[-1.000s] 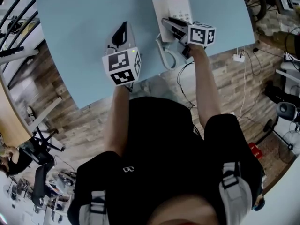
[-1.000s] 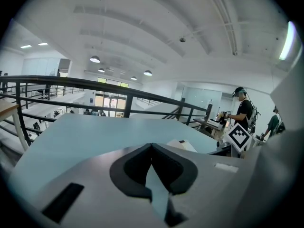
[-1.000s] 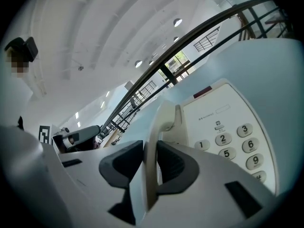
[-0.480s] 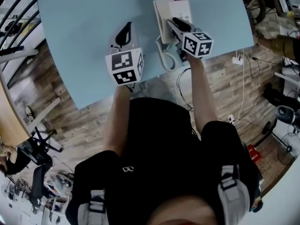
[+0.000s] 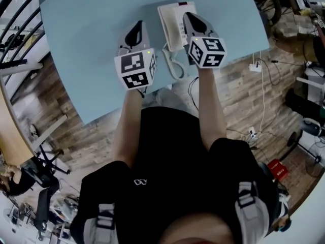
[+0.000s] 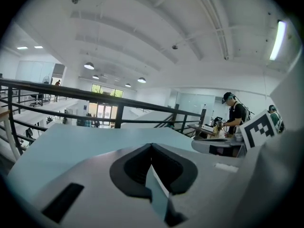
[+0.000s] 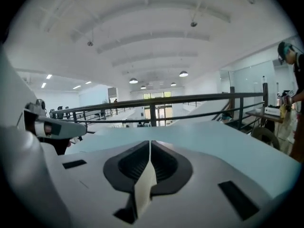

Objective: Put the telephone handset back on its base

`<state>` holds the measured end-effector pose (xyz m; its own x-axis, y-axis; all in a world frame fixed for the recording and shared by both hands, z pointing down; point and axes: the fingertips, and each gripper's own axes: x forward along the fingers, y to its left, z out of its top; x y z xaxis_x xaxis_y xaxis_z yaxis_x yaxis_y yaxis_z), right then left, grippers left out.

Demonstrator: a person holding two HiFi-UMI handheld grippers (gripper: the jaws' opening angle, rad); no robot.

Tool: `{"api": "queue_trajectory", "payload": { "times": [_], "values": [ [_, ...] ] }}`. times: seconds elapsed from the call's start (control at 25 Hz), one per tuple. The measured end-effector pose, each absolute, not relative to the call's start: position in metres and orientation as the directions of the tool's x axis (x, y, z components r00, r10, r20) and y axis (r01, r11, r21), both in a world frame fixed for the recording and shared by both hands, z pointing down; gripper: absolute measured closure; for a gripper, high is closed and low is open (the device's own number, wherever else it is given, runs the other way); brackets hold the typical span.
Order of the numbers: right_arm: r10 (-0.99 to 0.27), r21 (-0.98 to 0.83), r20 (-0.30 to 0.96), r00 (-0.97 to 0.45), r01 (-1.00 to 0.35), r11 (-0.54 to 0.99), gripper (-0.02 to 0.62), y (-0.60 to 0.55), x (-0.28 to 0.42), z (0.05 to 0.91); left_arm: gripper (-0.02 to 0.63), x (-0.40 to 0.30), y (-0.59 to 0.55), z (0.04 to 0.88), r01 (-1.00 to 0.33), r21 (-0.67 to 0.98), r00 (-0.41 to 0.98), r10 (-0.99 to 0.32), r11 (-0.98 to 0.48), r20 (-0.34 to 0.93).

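Lying on the smooth pale-blue desk (image 5: 91, 29) was the boxy white telephone (image 5: 171, 22), its cord (image 5: 171, 66) looped. Empty, the left tongs (image 6: 151, 145) sat pressed together; the right tongs (image 7: 150, 142) were closing on nothing.

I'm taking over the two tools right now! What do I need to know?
Left tool: shut, empty, over the table, left of the base.
Right tool: jaws closing, nothing between them, above the base.
Handset: seems to lie along the base's left side; cord curls toward you.
Done: handset looks replaced.
Left: just check that it sits flat.
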<state>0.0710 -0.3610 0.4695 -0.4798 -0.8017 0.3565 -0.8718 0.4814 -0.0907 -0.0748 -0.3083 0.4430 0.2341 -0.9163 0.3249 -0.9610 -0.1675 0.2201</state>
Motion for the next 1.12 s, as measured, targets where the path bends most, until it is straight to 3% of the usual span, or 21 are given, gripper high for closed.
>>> {"api": "queue_trajectory", "payload": {
  "times": [0.28, 0.44, 0.6, 0.8, 1.12],
  "values": [
    [-0.875, -0.051, 0.164, -0.456, -0.889, 0.454, 0.598, -0.357, 0.095, 0.372, 0.606, -0.05, -0.32, 0.38, -0.962, 0.17, 0.247, -0.947, -0.214, 0.206],
    [-0.877, 0.055, 0.198, -0.438, -0.888, 0.456, 0.598, -0.346, 0.114, 0.357, 0.606, -0.031, -0.32, 0.344, -0.965, 0.109, 0.252, -0.958, -0.238, 0.141],
    [-0.886, 0.042, 0.145, -0.441, -0.892, 0.45, 0.598, -0.337, 0.139, 0.334, 0.606, -0.009, -0.315, 0.314, -0.966, 0.018, 0.257, -0.963, -0.257, 0.085],
    [-0.89, 0.054, 0.085, -0.447, -0.89, 0.453, 0.598, -0.33, 0.152, 0.31, 0.606, 0.003, -0.316, 0.305, -0.965, 0.007, 0.263, -0.963, -0.263, 0.065],
    [-0.89, 0.071, 0.093, -0.445, -0.889, 0.452, 0.598, -0.331, 0.165, 0.308, 0.606, 0.028, -0.321, 0.308, -0.955, 0.021, 0.297, -0.952, -0.297, 0.068]
  ]
}}
